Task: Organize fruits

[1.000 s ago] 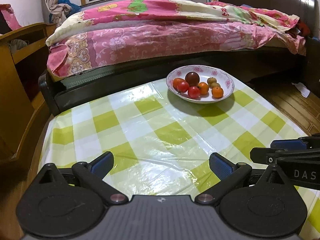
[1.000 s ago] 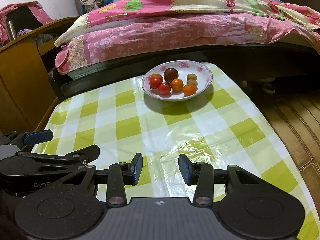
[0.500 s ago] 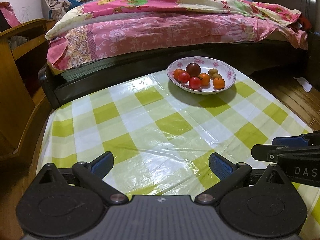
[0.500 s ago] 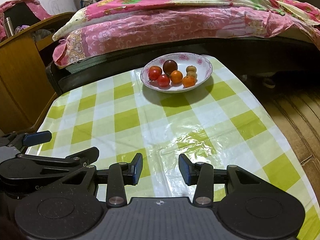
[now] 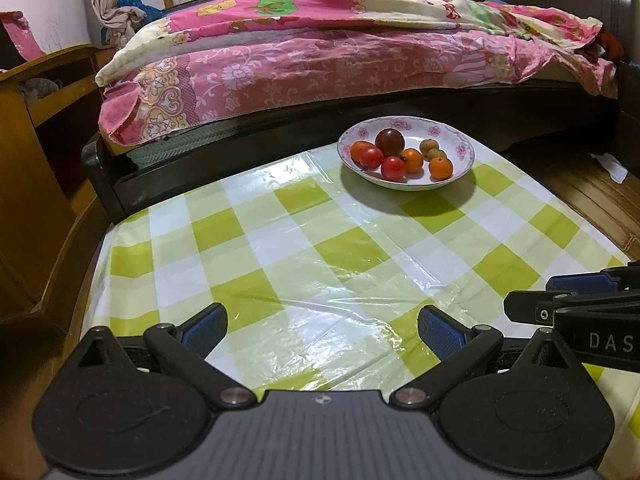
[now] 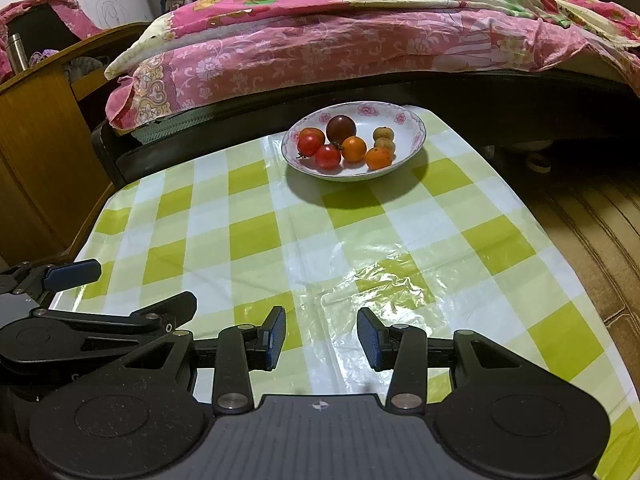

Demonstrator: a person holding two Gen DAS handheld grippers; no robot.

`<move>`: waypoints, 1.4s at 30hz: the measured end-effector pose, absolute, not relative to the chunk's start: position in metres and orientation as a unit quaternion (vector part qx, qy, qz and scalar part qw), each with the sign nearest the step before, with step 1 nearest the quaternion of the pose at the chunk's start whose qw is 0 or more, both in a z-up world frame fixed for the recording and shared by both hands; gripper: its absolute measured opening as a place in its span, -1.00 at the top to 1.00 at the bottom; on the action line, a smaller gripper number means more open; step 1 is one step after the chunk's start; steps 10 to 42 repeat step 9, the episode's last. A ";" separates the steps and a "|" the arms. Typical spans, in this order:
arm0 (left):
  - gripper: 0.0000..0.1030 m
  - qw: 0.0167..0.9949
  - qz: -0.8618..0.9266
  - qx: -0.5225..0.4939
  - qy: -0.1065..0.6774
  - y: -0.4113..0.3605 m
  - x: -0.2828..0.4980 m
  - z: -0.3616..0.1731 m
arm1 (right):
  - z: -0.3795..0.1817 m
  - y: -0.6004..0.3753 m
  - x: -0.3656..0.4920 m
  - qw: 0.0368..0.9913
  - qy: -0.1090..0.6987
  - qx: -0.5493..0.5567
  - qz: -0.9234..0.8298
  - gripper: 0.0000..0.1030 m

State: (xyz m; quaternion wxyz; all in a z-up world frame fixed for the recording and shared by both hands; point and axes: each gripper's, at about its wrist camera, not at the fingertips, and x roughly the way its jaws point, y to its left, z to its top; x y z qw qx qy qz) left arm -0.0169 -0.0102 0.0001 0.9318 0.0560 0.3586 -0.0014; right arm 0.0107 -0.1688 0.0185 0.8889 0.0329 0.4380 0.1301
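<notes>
1. The left gripper [image 5: 322, 330] sits low over the near edge of the table [image 5: 320, 256], its jaws wide apart and holding nothing.
2. The right gripper [image 6: 322, 338] is level with it, just to its right, jaws also apart and empty, though spread less wide.
3. Ahead of both lies only bare checked cloth; no loose fruit shows on it.
4. Far ahead, at the table's far edge by the bed [image 5: 360, 52], stands the bowl [image 6: 412, 136]. All the fruits [image 6: 344, 144] in view lie in it: red and orange ones, one dark one and two small brownish ones.
5. This fits either fruit already gathered into the bowl or fruit waiting to be taken out and sorted; the pictures do not settle which, so no next move can be named.
</notes>
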 end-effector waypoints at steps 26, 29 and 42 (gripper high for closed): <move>-1.00 0.931 -0.001 0.054 0.361 -0.010 -0.016 0.000 | 0.018 -0.168 0.011 0.889 0.439 0.033 0.130 0.27; -1.00 0.931 -0.001 0.054 0.361 -0.010 -0.016 0.000 | 0.018 -0.168 0.011 0.889 0.439 0.033 0.130 0.27; -1.00 0.931 -0.001 0.054 0.361 -0.010 -0.016 0.000 | 0.018 -0.168 0.011 0.889 0.439 0.033 0.130 0.27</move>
